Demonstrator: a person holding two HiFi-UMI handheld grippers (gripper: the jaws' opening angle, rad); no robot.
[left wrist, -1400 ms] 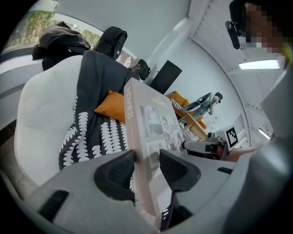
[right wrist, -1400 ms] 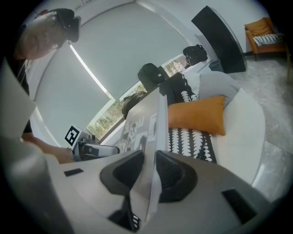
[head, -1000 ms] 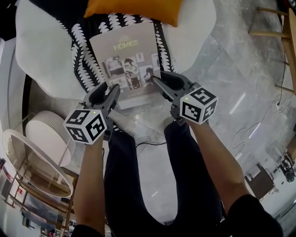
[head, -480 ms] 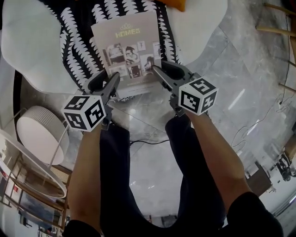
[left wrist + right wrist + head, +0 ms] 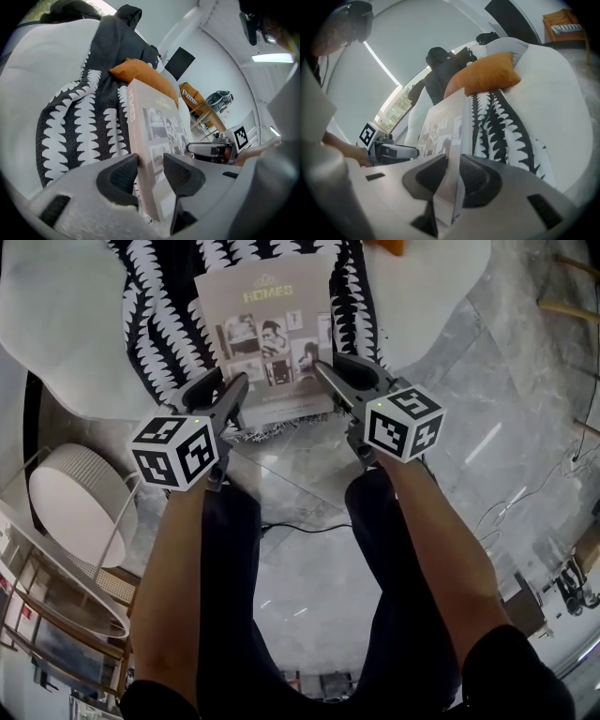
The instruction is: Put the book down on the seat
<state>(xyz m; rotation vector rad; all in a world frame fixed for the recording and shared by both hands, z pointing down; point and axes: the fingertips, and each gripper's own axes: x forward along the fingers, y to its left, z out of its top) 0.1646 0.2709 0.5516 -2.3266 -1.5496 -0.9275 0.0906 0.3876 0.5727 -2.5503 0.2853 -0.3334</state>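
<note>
A grey book (image 5: 265, 343) with photos on its cover is held flat over a black-and-white patterned throw (image 5: 159, 334) on the white seat (image 5: 56, 343). Its near edge sticks out past the seat's front. My left gripper (image 5: 232, 397) is shut on the book's near left corner, and my right gripper (image 5: 328, 379) is shut on its near right corner. In the left gripper view the book (image 5: 157, 136) stands between the pads of the left gripper (image 5: 150, 171). In the right gripper view the right gripper (image 5: 452, 176) pinches the book (image 5: 443, 124).
An orange cushion (image 5: 483, 75) lies at the back of the seat. A round white side table (image 5: 70, 507) stands on the left of the marble floor (image 5: 309, 474). A cable (image 5: 300, 526) runs across the floor. Wooden legs (image 5: 572, 306) are at the right.
Both grippers have carried the book farther over the patterned throw, towards the back of the seat. The grip on both corners is unchanged.
</note>
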